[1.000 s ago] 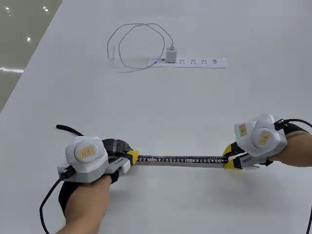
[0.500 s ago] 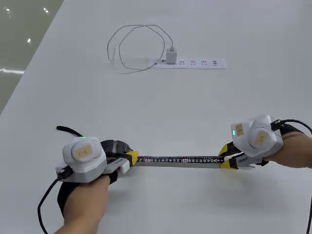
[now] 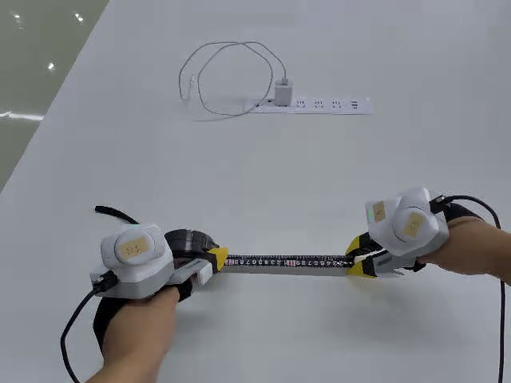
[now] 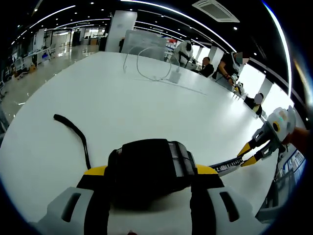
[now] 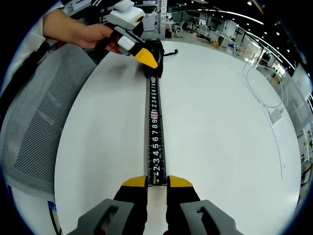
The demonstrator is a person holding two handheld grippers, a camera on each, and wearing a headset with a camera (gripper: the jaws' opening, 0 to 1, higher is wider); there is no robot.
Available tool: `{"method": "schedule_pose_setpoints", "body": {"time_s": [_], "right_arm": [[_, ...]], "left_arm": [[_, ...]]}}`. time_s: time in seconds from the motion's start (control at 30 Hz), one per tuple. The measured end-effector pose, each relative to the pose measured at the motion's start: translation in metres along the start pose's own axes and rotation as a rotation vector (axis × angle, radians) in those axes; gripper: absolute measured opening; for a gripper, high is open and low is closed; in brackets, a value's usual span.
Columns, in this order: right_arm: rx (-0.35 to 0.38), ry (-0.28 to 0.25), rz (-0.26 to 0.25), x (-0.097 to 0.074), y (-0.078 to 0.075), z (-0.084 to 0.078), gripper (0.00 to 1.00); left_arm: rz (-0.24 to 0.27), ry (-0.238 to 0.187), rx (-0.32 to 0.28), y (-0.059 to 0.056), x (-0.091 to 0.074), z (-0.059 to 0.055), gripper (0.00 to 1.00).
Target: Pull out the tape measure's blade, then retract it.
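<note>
Black tape measure case [image 3: 190, 239]: clamped in left claw [image 3: 214, 260], resting on white desk [image 3: 319, 183]. Numbered blade [image 3: 287, 262]: extended along desk, tip pinched by right claw [image 3: 356, 260].

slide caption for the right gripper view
Right gripper clamps the end of the blade, stretched across the table from the tape measure.
</note>
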State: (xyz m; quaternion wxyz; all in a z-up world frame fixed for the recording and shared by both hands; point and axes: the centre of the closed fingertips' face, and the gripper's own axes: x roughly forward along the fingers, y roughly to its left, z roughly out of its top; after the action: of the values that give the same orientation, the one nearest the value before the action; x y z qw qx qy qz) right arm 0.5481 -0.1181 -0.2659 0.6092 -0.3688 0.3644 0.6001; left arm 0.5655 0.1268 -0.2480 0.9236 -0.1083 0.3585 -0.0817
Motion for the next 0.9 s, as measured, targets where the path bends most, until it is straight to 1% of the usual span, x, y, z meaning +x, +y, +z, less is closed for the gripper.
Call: {"method": "schedule_pose_setpoints", "body": {"time_s": [0.27, 0.9], "right_arm": [[0.008, -0.022, 0.007, 0.002, -0.001, 0.010, 0.10], [-0.008, -0.046, 0.017, 0.013, -0.003, 0.031, 0.10]], "left_arm": [[-0.003, -0.002, -0.003, 0.000, 0.000, 0.000, 0.63], [-0.016, -0.007, -0.019, 0.001, 0.000, 0.001, 0.63]]}}
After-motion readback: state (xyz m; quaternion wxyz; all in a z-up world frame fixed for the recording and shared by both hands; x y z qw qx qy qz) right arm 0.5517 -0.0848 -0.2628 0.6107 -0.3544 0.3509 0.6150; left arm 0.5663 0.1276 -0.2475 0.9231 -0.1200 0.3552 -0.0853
